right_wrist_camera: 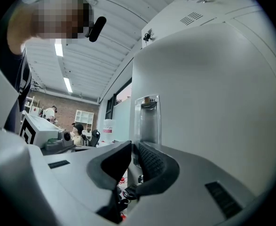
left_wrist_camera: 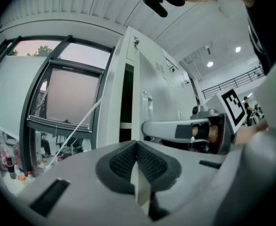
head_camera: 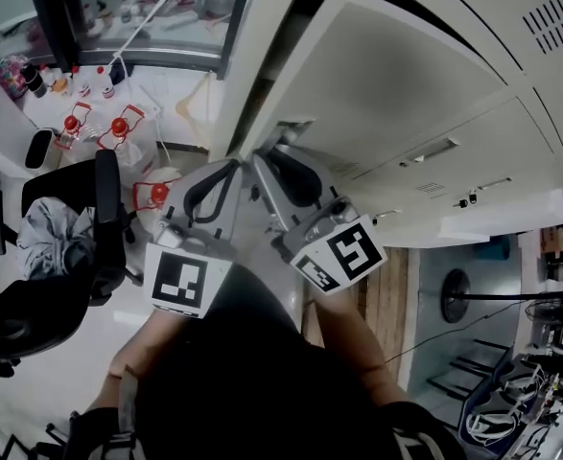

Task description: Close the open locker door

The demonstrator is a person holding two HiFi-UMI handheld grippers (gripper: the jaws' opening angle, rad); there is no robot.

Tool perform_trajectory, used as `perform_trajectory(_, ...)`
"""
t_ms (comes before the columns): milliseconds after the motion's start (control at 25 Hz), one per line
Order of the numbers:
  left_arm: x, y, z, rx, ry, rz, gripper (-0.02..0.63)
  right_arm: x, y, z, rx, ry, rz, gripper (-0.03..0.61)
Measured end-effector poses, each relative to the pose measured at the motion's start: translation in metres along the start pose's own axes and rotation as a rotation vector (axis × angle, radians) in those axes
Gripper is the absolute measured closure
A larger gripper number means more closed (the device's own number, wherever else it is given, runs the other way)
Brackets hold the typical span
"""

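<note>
The open grey locker door [head_camera: 387, 94] swings out from the locker bank, with the dark opening [head_camera: 267, 94] at its left. In the right gripper view the door [right_wrist_camera: 208, 102] fills the right side, its recessed handle [right_wrist_camera: 147, 121] just beyond the jaws. My right gripper [right_wrist_camera: 134, 147] straddles the door's free edge with both pads against it; in the head view the right gripper [head_camera: 269, 156] sits at that edge. My left gripper [head_camera: 231, 166] hangs level beside it, left of the door. The left gripper [left_wrist_camera: 137, 147] has its pads together and holds nothing.
A black office chair [head_camera: 60, 247] stands at the lower left. Bottles with red caps [head_camera: 118, 127] sit on the white surface under the window [left_wrist_camera: 67, 102]. More shut locker doors [head_camera: 511, 151] lie to the right, with a fan [head_camera: 454, 295] on the floor.
</note>
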State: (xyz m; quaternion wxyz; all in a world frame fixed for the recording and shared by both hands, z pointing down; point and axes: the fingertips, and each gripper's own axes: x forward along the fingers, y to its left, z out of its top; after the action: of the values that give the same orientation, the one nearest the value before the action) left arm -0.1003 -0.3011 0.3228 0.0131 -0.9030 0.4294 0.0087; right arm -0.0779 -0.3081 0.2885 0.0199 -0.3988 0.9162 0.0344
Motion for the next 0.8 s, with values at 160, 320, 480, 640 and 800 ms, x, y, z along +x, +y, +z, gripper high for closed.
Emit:
perform_trajectory(160,0.001,0.002,-0.001,-0.005,0.0,0.003,0.612,0.003,-0.002,-0.001,0.0,0.002,-0.019,0.522)
perform_trajectory(320,0.004,0.007,-0.003,0.001,0.001,0.011,0.612,0.007,-0.004,-0.001,0.001,0.004,-0.038,0.522)
perform_trajectory(480,0.007,0.009,-0.005,0.002,0.002,0.01,0.612,0.012,-0.008,-0.002,0.002,0.006,-0.057,0.522)
perform_trajectory(640,0.012,0.01,-0.005,0.003,0.002,0.009,0.612,0.015,-0.011,-0.002,0.003,0.009,-0.076,0.523)
perform_trajectory(800,0.017,0.012,-0.005,-0.002,-0.001,0.008,0.612,0.019,-0.016,-0.002,0.004,0.012,-0.097,0.523)
